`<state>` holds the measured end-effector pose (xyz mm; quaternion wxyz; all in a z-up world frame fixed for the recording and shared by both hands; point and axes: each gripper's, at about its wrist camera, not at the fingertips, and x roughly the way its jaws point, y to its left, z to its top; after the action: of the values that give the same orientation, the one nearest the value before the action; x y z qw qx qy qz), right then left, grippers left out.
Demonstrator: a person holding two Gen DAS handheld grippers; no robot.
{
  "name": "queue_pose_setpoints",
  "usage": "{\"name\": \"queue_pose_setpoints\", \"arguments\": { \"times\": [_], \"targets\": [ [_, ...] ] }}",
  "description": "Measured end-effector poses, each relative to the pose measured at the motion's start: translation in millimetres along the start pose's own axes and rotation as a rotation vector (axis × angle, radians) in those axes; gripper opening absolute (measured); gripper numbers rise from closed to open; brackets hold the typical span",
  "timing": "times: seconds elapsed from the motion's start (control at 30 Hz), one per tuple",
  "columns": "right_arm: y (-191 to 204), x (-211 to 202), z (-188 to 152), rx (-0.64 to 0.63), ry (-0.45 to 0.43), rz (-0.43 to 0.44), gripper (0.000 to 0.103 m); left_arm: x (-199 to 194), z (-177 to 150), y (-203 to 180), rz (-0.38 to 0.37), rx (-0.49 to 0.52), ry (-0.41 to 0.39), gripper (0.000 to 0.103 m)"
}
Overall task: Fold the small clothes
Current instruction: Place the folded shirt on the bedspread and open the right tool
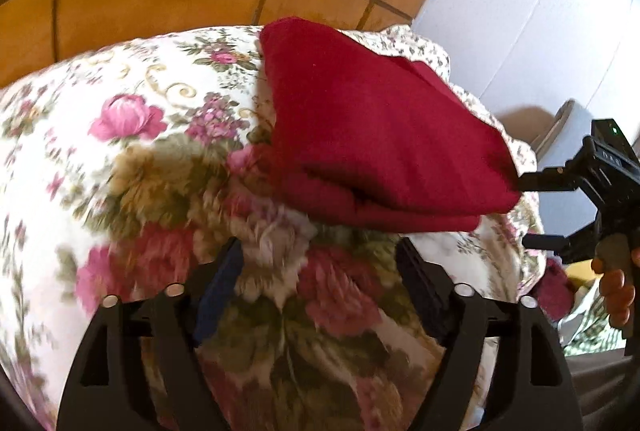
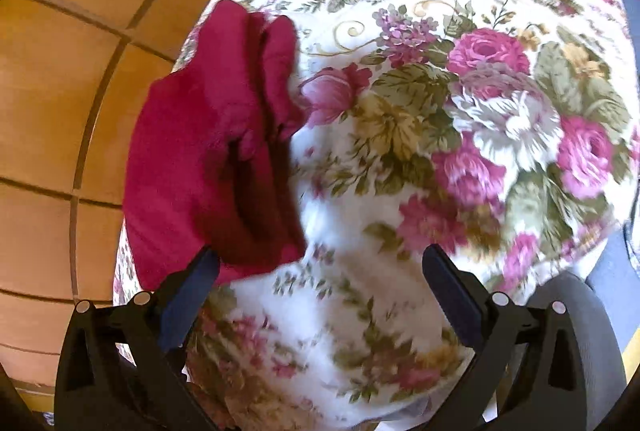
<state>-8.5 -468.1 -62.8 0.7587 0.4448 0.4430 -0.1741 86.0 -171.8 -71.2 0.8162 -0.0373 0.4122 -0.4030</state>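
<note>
A floral cloth covers the counter ahead of the gripper; orange floor tiles beyond; a white wall to its right.

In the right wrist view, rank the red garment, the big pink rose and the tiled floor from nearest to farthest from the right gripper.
1. red garment, folded, beside the right gripper's left finger.
2. big pink rose, printed on the floral cloth, ahead right.
3. tiled floor, beyond the cloth's left edge.

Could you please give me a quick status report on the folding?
Left gripper open, empty. Right gripper open, empty, beside the cloth. Red cloth folded, lying on floral tablecloth. Nothing in the way.
</note>
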Motion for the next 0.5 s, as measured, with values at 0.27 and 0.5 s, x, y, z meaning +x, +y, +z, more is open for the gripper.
{"name": "queue_pose_setpoints", "arguments": {
  "times": [0.27, 0.5],
  "targets": [
    [41.7, -23.4, -57.3, -0.259, -0.071, -0.118, 0.101, -50.1, -27.2, -9.3, 0.054, -0.100, -0.096, 0.099],
    [56.3, -38.3, -93.5, -0.362, -0.188, -0.229, 0.101, -99.2, -26.2, -21.4, 0.229, -0.071, -0.242, 0.099]
  ]
}}
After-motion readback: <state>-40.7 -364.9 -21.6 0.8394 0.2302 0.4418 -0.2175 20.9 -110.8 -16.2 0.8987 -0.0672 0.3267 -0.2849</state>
